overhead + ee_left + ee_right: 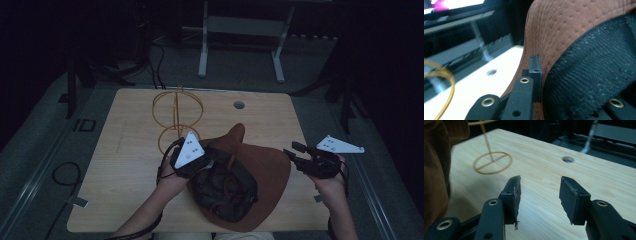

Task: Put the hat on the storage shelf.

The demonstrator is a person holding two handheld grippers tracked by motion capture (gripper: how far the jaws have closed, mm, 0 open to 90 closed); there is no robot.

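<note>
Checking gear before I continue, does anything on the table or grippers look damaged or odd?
Yes. The pads on the right gripper fingers look worn: torn, ragged edges, with a shred hanging from one. The brown hat lies upside down, its dark lining up.

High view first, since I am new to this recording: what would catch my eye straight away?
The brown hat lies upside down at the near middle of the wooden table, its black lining up. The left claw grips its brim; the left gripper view shows a jaw on each side of the brown cloth. Behind it stands a gold wire stand, and the right claw hovers open off to the right.
</note>
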